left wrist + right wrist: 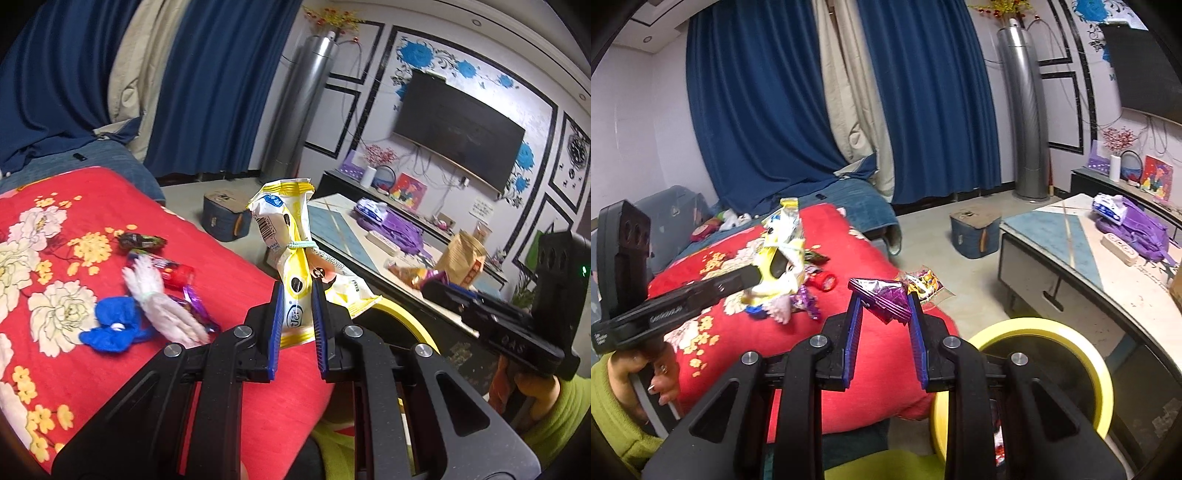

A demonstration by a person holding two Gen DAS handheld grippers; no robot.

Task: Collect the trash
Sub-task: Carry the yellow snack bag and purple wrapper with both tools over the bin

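Note:
My left gripper point(297, 290) is shut on a yellow-and-white snack wrapper point(291, 240) tied with a green band, held upright above the edge of the red floral quilt point(74, 369). My right gripper point(884, 295) is shut on a purple foil wrapper point(882, 297), held above the quilt's edge beside the yellow-rimmed bin point(1027, 328). More trash lies on the quilt: a red tube point(173, 271), a dark wrapper point(142, 240), a white glove point(159, 299), a blue cloth point(114, 326) and purple foil point(199, 308). The left gripper with its yellow wrapper point(783, 258) also shows in the right wrist view.
A colourful wrapper point(923, 282) lies on the quilt's edge. A coffee table point(1089, 266) at the right carries a purple bag point(1137, 229) and a tissue pack point(1110, 208). A blue box point(975, 230) stands on the floor. A silver tower point(1025, 110) stands by blue curtains point(768, 110).

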